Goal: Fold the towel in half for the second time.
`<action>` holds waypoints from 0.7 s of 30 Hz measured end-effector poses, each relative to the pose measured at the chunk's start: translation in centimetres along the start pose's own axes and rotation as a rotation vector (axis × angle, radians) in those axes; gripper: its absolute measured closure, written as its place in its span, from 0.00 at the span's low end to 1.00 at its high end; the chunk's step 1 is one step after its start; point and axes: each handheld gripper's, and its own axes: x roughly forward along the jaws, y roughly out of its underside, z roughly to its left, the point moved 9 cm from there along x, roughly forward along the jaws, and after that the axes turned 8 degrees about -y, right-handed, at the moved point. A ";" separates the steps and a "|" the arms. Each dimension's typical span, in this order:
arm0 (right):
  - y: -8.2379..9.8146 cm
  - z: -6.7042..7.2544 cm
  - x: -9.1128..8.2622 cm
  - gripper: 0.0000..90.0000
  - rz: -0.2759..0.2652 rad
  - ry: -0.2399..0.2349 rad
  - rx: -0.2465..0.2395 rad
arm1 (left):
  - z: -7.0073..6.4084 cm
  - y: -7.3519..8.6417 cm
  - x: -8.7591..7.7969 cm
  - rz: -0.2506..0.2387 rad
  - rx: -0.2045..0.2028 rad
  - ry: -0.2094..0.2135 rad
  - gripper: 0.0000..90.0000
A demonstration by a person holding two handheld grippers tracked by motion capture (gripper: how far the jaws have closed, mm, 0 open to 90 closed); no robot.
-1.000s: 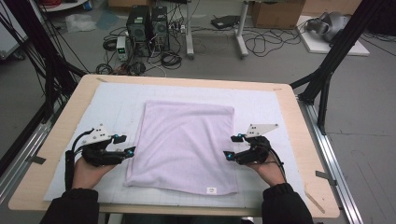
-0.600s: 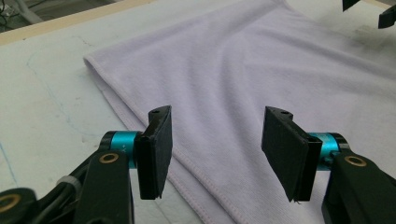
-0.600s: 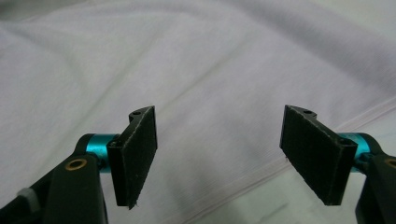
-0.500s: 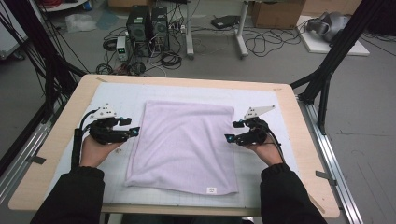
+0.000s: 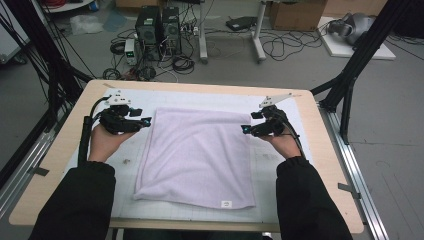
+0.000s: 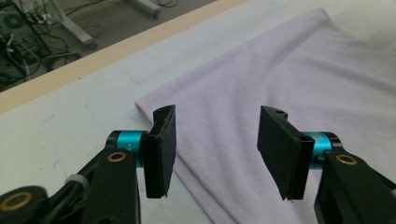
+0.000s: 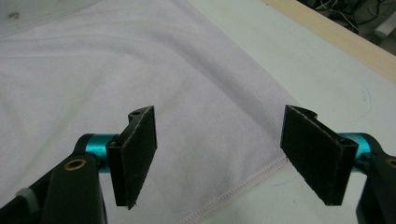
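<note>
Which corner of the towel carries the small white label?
The near right corner of the lavender towel, by the person's right sleeve. The small white label sits just inside that hem; the other three corners are plain.

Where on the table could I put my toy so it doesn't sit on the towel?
The towel covers the middle. Bare white mat lies beyond the towel's far edge, in a strip. Narrow bare strips run down both sides, but the left gripper and right gripper crowd the towel's far corners there. The near corners look freest.
</note>
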 end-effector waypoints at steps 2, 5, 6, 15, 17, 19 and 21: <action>0.5 -0.4 0.4 0.29 0.023 0.007 0.015 | 0.1 0.3 0.7 0.014 -0.009 -0.007 0.55; 0.8 -1.1 0.8 0.30 0.034 0.031 0.008 | 0.2 0.7 1.9 0.030 -0.012 -0.020 0.56; 0.9 -1.4 0.9 0.30 0.031 0.034 0.017 | 0.3 0.8 2.2 0.034 -0.009 -0.031 0.57; 2.4 -4.4 1.4 0.31 0.007 0.074 0.099 | 1.8 2.4 5.6 0.078 -0.081 -0.048 0.65; 2.6 -5.1 1.7 0.33 0.002 0.082 0.106 | 2.2 2.6 6.4 0.107 -0.091 -0.055 0.64; 3.0 -5.8 2.2 0.33 0.006 0.088 0.125 | 2.4 2.7 7.1 0.114 -0.103 -0.053 0.63; 3.4 -6.3 2.9 0.34 0.008 0.083 0.137 | 2.6 3.1 8.1 0.145 -0.109 -0.075 0.57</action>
